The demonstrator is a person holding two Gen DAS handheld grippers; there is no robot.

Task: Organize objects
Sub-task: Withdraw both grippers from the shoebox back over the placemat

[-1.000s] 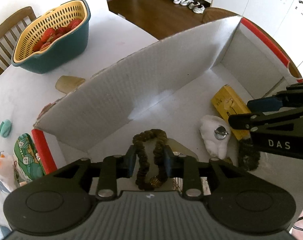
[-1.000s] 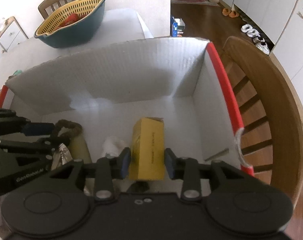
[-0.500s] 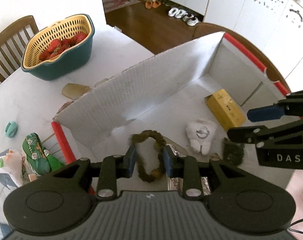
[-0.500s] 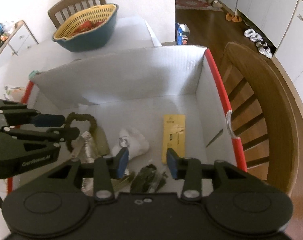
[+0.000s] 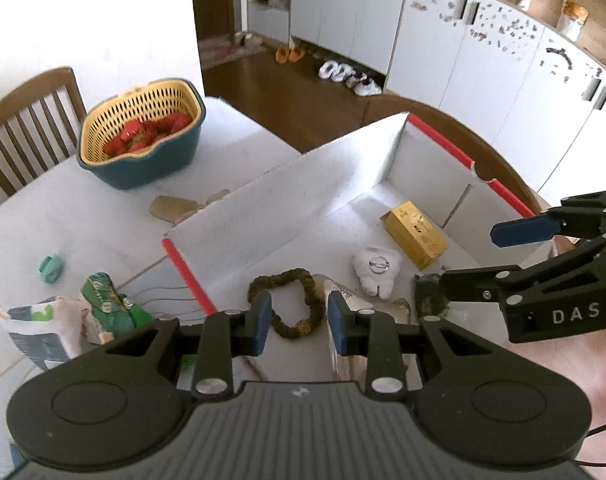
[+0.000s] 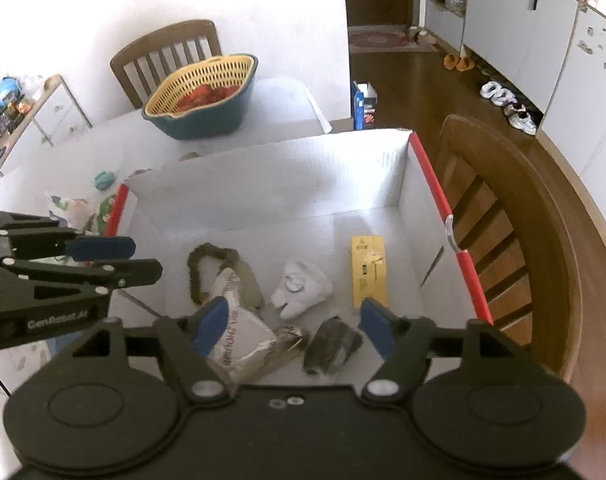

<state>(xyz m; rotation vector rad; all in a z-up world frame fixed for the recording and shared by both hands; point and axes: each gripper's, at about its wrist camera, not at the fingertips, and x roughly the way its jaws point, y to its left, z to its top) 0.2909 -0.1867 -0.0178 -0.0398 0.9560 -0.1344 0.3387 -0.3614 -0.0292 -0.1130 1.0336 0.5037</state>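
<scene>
Now both grippers, the left gripper [image 5: 295, 317] and right gripper [image 6: 293, 320], are hovering released and empty above the white cardboard box [image 6: 271, 168]; the flat yellow carton [image 6: 369, 270] is lying inside, far right. Next likely means fetching the green snack packet [image 5: 109, 300] outside, left.

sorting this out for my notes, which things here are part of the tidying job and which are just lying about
Job: white box; inside it the scrunchie, white plush, yellow carton, foil packet.

Lying about: strawberry basket, green pouch, teal clip, chairs.
</scene>
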